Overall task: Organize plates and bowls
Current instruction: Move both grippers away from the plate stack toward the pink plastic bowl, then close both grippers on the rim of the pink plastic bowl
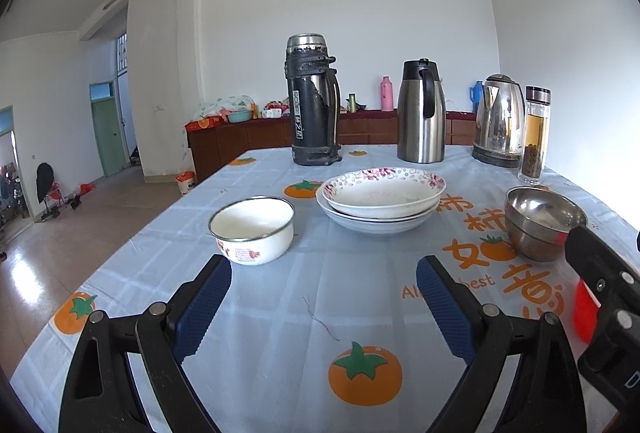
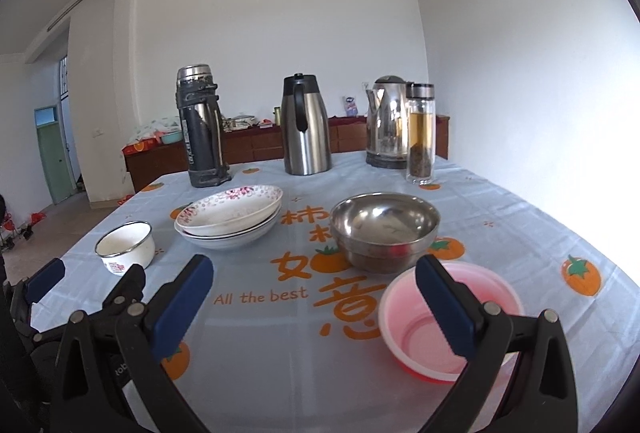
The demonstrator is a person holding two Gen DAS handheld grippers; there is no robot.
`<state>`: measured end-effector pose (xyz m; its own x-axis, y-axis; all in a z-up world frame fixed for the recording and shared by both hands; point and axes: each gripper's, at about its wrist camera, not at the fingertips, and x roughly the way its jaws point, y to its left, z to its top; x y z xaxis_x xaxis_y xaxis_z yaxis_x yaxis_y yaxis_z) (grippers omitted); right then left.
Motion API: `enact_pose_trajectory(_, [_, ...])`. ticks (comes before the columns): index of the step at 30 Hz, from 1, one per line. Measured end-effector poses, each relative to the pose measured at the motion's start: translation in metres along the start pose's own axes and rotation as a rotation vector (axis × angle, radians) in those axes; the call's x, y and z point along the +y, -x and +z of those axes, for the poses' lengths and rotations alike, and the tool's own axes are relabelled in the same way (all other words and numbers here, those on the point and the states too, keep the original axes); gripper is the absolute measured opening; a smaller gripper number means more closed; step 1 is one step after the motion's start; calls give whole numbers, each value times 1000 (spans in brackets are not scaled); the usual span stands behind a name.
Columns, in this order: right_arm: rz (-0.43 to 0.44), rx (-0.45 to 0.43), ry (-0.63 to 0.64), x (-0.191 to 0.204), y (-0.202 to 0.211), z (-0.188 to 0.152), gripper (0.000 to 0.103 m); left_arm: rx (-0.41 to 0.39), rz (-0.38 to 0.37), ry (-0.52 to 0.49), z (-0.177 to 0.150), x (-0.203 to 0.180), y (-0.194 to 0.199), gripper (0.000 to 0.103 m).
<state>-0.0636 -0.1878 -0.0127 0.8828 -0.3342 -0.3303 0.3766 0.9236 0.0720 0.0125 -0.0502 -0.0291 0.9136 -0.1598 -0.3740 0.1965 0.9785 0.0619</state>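
We hold both grippers low over the near edge of the tablecloth (image 1: 280, 297), and each has its blue-padded fingers spread wide with nothing between them. Taking the stack of white plates (image 1: 380, 199) as our landmark: the top plate has a pink floral rim and sits nested in a plainer one beneath. Just left of the stack stands the small white enamel bowl (image 1: 253, 229), and our left gripper (image 1: 324, 285) hovers in front of the gap between the two, its left finger close to the enamel bowl's near side. Right of the stack are the stacked steel bowls (image 2: 384, 231), one inside another. Nearer to us than the steel bowls lies the pink plastic bowl (image 2: 432, 329), and our right gripper (image 2: 314, 281) has its right finger in front of that bowl's rim; we cannot tell whether it touches. Behind the stack stand a black thermos (image 1: 312, 101), a steel carafe (image 1: 421, 111), an electric kettle (image 1: 500, 121) and a glass tea bottle (image 1: 535, 137).
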Motion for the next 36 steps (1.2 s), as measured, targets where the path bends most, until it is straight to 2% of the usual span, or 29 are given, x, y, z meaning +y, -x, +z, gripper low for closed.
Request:
enact_pose_trajectory(3, [2,2,8,-5,4,2,103,26,-37,9,-2,-3,1,95])
enact_pose_trajectory(5, [4,-4,11,-14,11,4,102,50,-87,6,-4,-8,3,95])
enact_pose_trajectory(8, [-34,-15,5,-36,23,4,102,62,-140,-22,-6,-21,7,95])
enact_pose_trajectory(15, [-94,61,-57,-102,33,0,100,78,-243,-114,-7,-65,17,95])
enact_pose_trajectory(17, [-92,95,-75,-117,30,-3,90,96,-262,-130,-7,-76,16,95])
enact_pose_trajectory(24, [-81,155,-139,-154,23,-10,74,155,-375,-112,1,-97,13,95])
enact_pose_trajectory(26, [-60,177,-155,-159,18,-11,61,163,-405,-124,5,-106,12,95])
enact_pose_trajectory(28, [-41,200,-166,-162,13,-12,58,174,-429,-135,7,-116,11,94])
enact_pose_trajectory(30, [-26,213,-164,-163,9,-14,58,187,-453,-149,8,-126,10,85])
enact_pose_trajectory(31, [-20,216,-162,-163,6,-13,58,197,-461,-162,8,-132,8,75])
enact_pose_trajectory(32, [-13,221,-160,-163,5,-14,58,210,-465,-173,8,-137,6,69])
enact_pose_trajectory(34, [-1,228,-159,-164,1,-14,58,242,-476,-187,6,-146,0,66])
enact_pose_trajectory(36, [12,237,-162,-164,-2,-14,57,259,-495,-193,4,-153,-3,54])
